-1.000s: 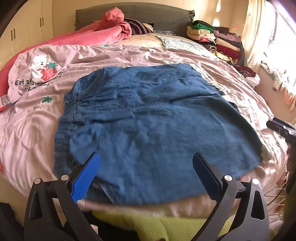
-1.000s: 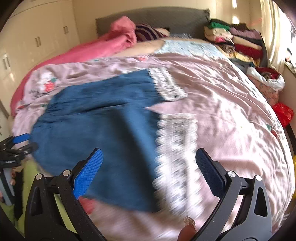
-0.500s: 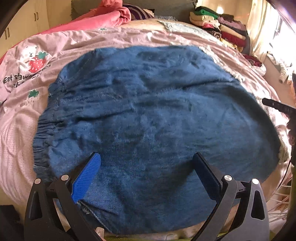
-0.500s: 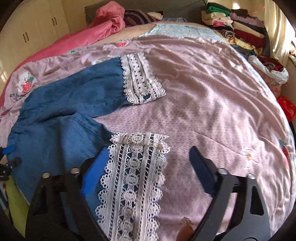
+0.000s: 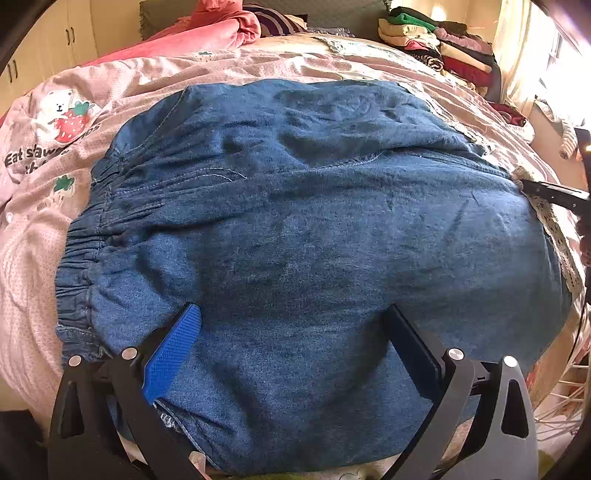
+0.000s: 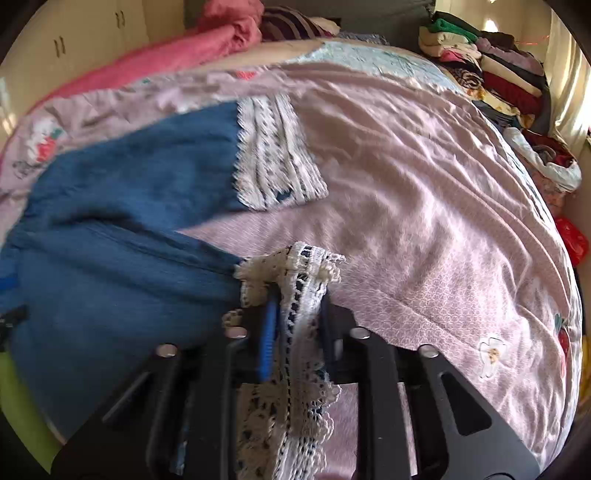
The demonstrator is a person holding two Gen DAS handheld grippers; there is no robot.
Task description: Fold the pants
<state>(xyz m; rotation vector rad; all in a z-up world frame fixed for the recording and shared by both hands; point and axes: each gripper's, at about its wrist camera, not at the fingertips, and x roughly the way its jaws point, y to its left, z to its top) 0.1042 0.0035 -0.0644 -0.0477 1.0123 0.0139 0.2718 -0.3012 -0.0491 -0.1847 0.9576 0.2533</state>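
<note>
Right wrist view: right gripper closing on pants' lace hem, bare bedspread beyond; left gripper wide.

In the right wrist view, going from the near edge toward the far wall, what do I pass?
Right tool, its jaws closing on the near lace cuff → bare pink bedspread → far lace cuff → pale blue lace cloth → grey headboard.
</note>
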